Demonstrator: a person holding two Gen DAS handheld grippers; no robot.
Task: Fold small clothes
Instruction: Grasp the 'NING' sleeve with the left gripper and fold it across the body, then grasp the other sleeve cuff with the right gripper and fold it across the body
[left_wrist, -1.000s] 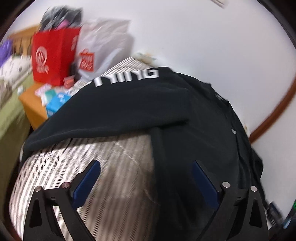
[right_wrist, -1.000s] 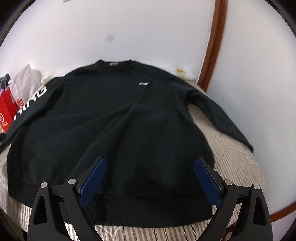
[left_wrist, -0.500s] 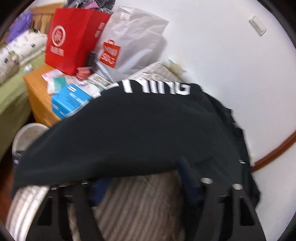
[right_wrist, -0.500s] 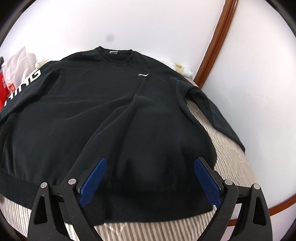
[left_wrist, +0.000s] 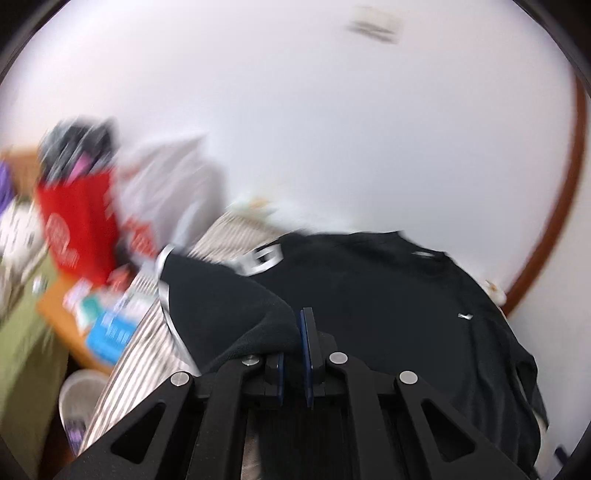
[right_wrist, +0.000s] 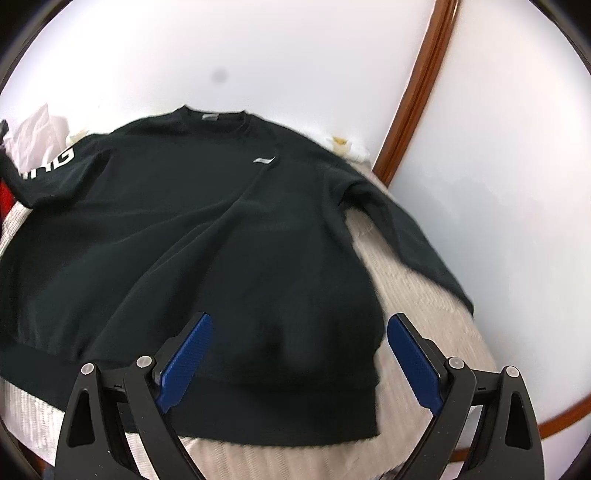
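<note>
Nearest us in the left wrist view, our left gripper (left_wrist: 300, 332) has its blue pads pinched on a fold of the black sweatshirt (left_wrist: 369, 295), the sleeve cloth bunched up at eleven o'clock from the jaws. This view is badly blurred. Only here do we see the orange side table (left_wrist: 59, 314) at nine o'clock, and the red bag (left_wrist: 74, 221) behind it.

In the right wrist view, our right gripper (right_wrist: 299, 354) hangs with its fingers spread wide, gripping nothing, above the hem. The sweatshirt (right_wrist: 207, 240) lies flat on the striped bed cover (right_wrist: 424, 314). Only this view shows the far sleeve at three o'clock, the collar at twelve, and the brown trim (right_wrist: 417, 92) on the white wall beyond.
</note>
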